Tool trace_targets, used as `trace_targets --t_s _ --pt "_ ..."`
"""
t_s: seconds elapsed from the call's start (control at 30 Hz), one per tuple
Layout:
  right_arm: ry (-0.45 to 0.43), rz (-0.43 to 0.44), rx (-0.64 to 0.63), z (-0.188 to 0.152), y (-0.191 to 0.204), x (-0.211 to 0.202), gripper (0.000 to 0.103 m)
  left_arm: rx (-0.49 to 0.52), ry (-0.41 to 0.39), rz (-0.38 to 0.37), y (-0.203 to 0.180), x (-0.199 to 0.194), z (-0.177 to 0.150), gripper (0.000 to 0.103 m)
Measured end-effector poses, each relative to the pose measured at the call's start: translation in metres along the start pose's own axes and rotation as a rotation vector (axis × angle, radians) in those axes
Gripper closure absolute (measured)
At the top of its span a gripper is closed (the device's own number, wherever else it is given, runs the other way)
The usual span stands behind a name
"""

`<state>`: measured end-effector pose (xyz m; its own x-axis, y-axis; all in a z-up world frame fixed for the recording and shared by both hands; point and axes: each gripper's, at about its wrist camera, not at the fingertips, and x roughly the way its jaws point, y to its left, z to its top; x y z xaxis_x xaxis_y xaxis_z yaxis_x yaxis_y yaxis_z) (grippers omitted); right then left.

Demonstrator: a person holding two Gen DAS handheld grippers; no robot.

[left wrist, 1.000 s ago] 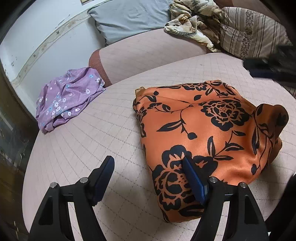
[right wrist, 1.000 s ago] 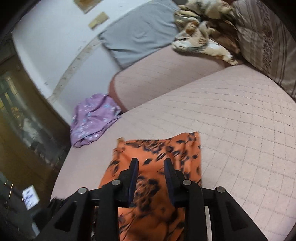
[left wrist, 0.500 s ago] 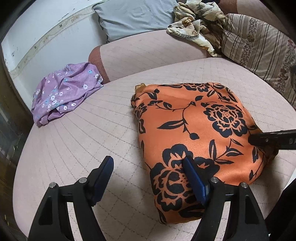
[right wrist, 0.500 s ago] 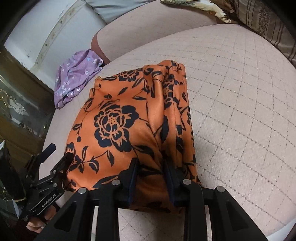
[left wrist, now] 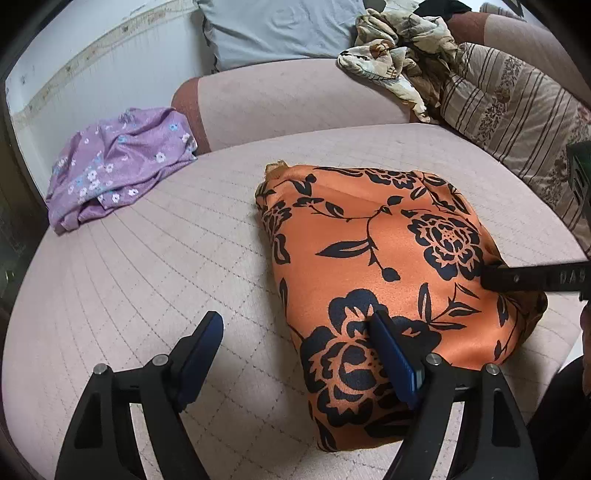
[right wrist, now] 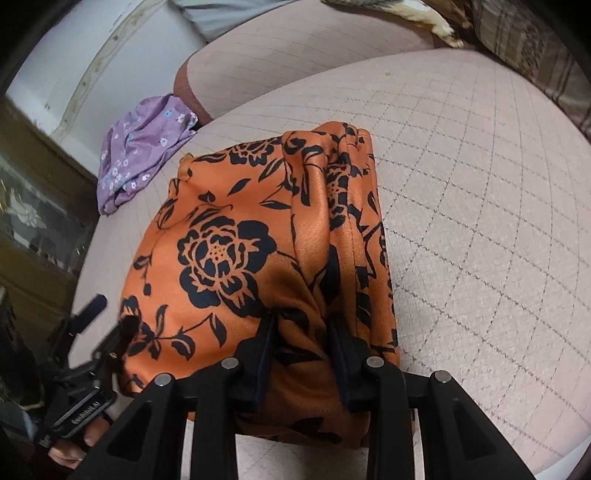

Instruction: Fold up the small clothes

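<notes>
An orange garment with black flowers (left wrist: 369, 251) lies folded on the pink quilted bed (left wrist: 147, 277). My left gripper (left wrist: 295, 325) hovers at its near left edge, jaws opening; one fingertip (left wrist: 380, 328) rests over the cloth, and nothing is pinched between the two. My right gripper (right wrist: 301, 325) is shut on a bunched fold of the orange garment (right wrist: 229, 240) at its near edge, low on the bed. In the left wrist view a finger of the right gripper (left wrist: 524, 278) shows at the garment's right side. The left gripper (right wrist: 92, 332) shows at the lower left of the right wrist view.
A crumpled purple flowered garment (left wrist: 118, 173) lies at the bed's far left corner. A grey pillow (left wrist: 280, 29), a beige patterned cloth (left wrist: 399, 48) and a striped pillow (left wrist: 517, 110) line the back. Dark furniture (right wrist: 33, 221) stands left of the bed.
My right gripper has come down with the orange cloth, and the raised flap on the right now lies flat. The left gripper has stayed in place, its view tilted slightly.
</notes>
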<state>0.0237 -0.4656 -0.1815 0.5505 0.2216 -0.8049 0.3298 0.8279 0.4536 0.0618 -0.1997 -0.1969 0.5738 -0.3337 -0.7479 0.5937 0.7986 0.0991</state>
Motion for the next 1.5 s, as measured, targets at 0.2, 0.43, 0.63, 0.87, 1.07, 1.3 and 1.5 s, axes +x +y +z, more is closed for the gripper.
trace_targets --t_s 0.2,0.43,0.63,0.87,1.07,1.3,1.5 --pt "-0.077 0.121 0.107 0.03 -0.004 -0.027 0.069 -0.014 -0.005 -0.036 0.018 -0.013 0.021 0.021" --pt "-0.117 0.062 0.138 0.094 -0.001 0.005 0.069 -0.007 0.113 0.011 0.028 0.035 0.051 0.021" --pt "-0.087 -0.003 0.176 0.117 -0.019 0.069 0.066 -0.038 0.136 0.033 0.021 0.054 0.045 0.02" --pt "-0.159 0.054 0.088 0.094 0.002 0.017 0.063 -0.064 0.111 0.04 0.022 0.013 0.036 0.021" --pt "-0.171 0.134 0.01 0.043 0.031 -0.026 0.063 -0.065 0.115 0.014 0.008 -0.005 0.002 0.02" --pt "-0.076 -0.006 -0.084 -0.021 0.042 -0.013 0.045 -0.057 0.112 0.047 0.003 -0.018 0.004 0.02" --pt "-0.288 0.068 -0.079 -0.028 0.041 -0.058 0.045 -0.025 -0.039 0.108 0.0 -0.068 0.012 0.02"
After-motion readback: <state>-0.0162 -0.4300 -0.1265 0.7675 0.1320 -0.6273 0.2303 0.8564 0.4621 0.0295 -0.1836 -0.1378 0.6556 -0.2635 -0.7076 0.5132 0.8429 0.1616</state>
